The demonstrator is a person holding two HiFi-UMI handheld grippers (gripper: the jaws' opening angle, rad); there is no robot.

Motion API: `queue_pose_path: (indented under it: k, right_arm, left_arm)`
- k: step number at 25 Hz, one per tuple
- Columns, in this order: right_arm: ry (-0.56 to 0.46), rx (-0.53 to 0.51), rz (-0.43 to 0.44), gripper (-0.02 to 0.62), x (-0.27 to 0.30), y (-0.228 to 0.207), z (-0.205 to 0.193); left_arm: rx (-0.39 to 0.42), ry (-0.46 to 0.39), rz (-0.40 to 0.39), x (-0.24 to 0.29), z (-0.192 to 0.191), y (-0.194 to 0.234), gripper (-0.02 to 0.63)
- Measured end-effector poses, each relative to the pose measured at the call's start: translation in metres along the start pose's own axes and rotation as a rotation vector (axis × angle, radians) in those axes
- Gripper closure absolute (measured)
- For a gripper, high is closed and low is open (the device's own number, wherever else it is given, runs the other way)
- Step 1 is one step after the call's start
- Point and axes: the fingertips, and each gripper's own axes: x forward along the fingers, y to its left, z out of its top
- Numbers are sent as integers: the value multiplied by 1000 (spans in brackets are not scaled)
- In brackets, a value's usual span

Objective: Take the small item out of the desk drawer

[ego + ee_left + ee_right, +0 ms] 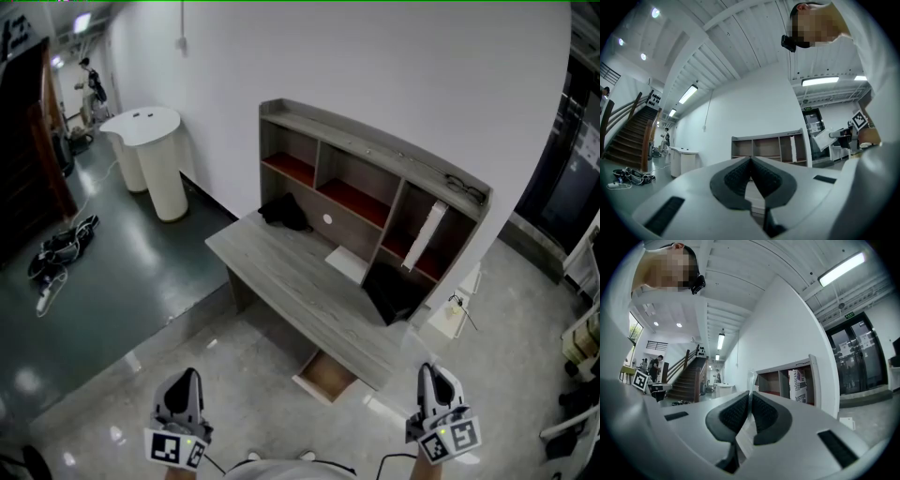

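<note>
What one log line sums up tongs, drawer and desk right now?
left tongs: shut, empty | right tongs: shut | drawer: open, item not seen | desk: ahead, untouched

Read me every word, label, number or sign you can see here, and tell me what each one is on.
Nothing reads for certain.
Printed panel in the shelf: lettering, too blurred to quote.
Green sign above the glass doors: too small to read.
Sheets on those doors: too small to read.
Square markers: black-and-white patterns, no words.
</note>
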Motion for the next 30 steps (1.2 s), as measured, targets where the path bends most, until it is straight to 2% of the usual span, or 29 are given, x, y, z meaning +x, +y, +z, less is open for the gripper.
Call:
queue_pose_path:
  k: [10,18,30]
  right_arm:
    - [21,16,24,568,3,32,-8]
    - [51,-33,25,568,-6,61,-10]
    - [89,-85,20,568,-13,82,-9]
  left_arm:
    - [3,13,1,-19,5,17,589]
    - [-17,29,-11,-39,0,25,589]
    - [-64,47,-27,-55,-17,30,589]
